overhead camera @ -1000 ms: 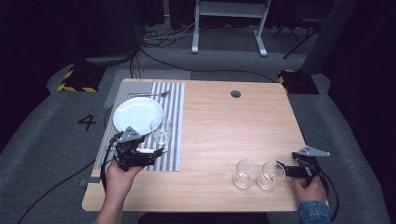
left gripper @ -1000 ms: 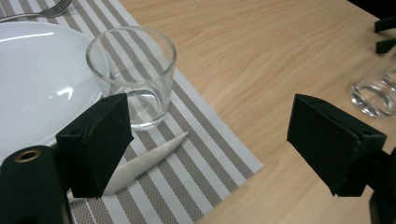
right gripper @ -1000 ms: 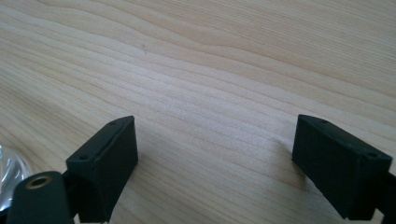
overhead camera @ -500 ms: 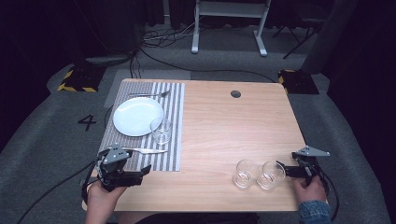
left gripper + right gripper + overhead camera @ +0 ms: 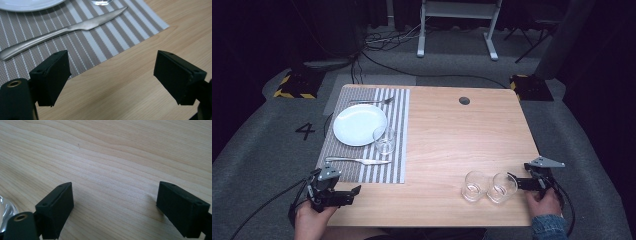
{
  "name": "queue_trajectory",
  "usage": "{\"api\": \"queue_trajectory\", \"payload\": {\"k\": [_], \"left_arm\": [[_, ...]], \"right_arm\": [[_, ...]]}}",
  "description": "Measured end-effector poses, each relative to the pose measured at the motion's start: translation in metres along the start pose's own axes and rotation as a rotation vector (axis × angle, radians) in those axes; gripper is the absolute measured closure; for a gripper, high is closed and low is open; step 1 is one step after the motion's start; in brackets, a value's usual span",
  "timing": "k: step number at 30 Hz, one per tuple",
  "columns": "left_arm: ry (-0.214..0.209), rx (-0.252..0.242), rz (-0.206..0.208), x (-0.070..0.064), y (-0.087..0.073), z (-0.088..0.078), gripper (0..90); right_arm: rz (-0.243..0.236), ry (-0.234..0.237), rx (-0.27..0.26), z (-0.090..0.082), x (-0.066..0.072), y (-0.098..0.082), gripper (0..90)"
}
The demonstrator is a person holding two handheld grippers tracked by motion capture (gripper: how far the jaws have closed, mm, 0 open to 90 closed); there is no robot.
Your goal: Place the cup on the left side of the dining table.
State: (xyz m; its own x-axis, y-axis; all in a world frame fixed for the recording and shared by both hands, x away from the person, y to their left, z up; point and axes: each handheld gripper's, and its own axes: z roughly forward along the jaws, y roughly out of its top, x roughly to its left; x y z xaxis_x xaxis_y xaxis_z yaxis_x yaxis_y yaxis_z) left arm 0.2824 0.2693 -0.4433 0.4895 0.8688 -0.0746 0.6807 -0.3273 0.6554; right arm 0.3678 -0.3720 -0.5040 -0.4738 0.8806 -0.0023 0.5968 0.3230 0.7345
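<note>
We record the items as follows.

Writing: the only legible mark we find is a dark numeral "4" [image 5: 305, 131] on the grey floor to the left of the surface. We read no brand or label on any piece.

Surface [image 5: 452, 145]: light wood, with a small round dark port [image 5: 464, 100] near its far edge.

Placemat [image 5: 397, 130]: striped grey and white, on the left part of the surface. On it we list a white plate [image 5: 360, 124], bare; a fork [image 5: 371, 101] beyond the plate; a knife [image 5: 357, 160] on the near side of the plate, its blade tip pointing right; and one clear glass [image 5: 384, 139], upright, just beside the plate's right rim. We see nothing in it.

Glasses off the mat: two clear tumblers, left tumbler [image 5: 474, 186] and right tumbler [image 5: 502, 187], upright, side by side near the front right of the surface. Both look empty.

Left gripper [image 5: 353, 192]: held in a hand at the front left corner, just off the placemat's near edge and near the knife. We note its jaws apart, having just opened a little further, with bare wood and mat between them.

Right gripper [image 5: 512, 180]: held in a hand at the front right, pointing at the right tumbler and very close to it; whether it touches we cannot tell. Its jaws stand apart over bare wood.
</note>
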Motion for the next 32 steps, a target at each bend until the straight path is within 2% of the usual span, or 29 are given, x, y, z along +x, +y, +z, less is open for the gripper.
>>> {"api": "queue_trajectory", "payload": {"k": [8,12,17,19,21,22,23,25,27,32], "left_arm": [[0.001,0.029,-0.006,0.01,-0.011,0.017,12.6],[-0.007,0.066,0.02,0.012,-0.017,0.03,11.0],[-0.027,0.107,0.03,0.015,-0.023,0.041,8.8],[-0.029,0.109,0.037,0.015,-0.025,0.043,8.7],[-0.006,0.084,0.089,0.016,-0.03,0.046,4.3],[-0.012,0.075,0.097,0.017,-0.031,0.047,1.7],[-0.034,0.019,0.116,0.02,-0.036,0.048,0.0],[-0.041,0.006,0.118,0.022,-0.038,0.048,0.0],[-0.056,0.01,0.139,0.025,-0.039,0.047,0.0],[-0.061,0.013,0.146,0.026,-0.039,0.047,0.0]], "right_arm": [[-0.001,0.0,0.0,0.0,0.0,0.0,14.5],[0.0,0.0,0.0,0.0,0.0,0.0,14.5],[0.0,0.0,0.0,0.0,0.0,0.0,14.5],[-0.001,0.0,0.0,0.0,0.0,0.0,14.5],[0.0,0.0,0.0,0.0,0.0,0.0,14.5],[0.0,0.0,0.0,0.0,0.0,0.0,14.5],[-0.001,0.0,0.0,0.0,0.0,0.0,14.5],[-0.001,0.001,0.0,0.0,0.0,0.0,14.5],[-0.002,0.002,0.0,0.0,0.0,0.0,14.5],[-0.001,0.002,0.0,0.0,0.0,0.0,14.5]]}}
